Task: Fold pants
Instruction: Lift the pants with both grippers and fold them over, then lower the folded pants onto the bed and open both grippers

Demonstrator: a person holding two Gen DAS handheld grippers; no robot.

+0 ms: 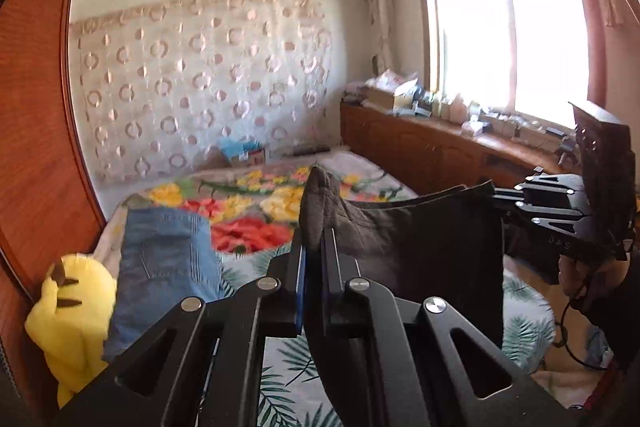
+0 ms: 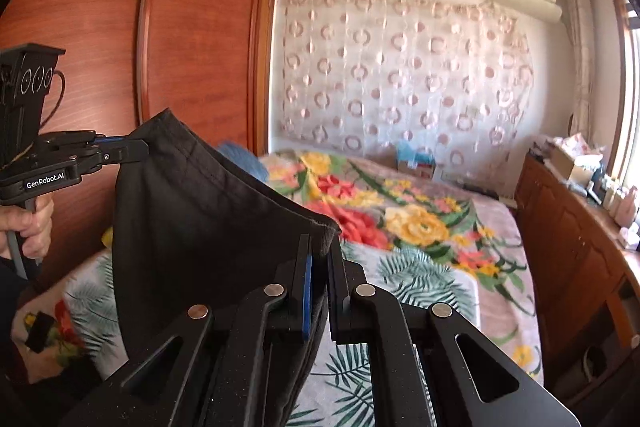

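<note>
Dark grey-black pants [image 1: 420, 247] hang in the air above the bed, stretched between both grippers. My left gripper [image 1: 316, 247] is shut on one top corner of the pants; it also shows in the right wrist view [image 2: 140, 147] at the left. My right gripper [image 2: 320, 259] is shut on the other top corner of the pants [image 2: 200, 227]; it also shows in the left wrist view [image 1: 500, 195] at the right. The lower part of the pants hangs down out of sight.
A bed with a floral blanket [image 2: 420, 227] lies below. Folded blue jeans [image 1: 168, 267] and a yellow plush toy [image 1: 68, 323] lie at its left. A wooden wardrobe [image 2: 180, 47] stands left, a cluttered wooden cabinet [image 1: 420, 143] under the window right.
</note>
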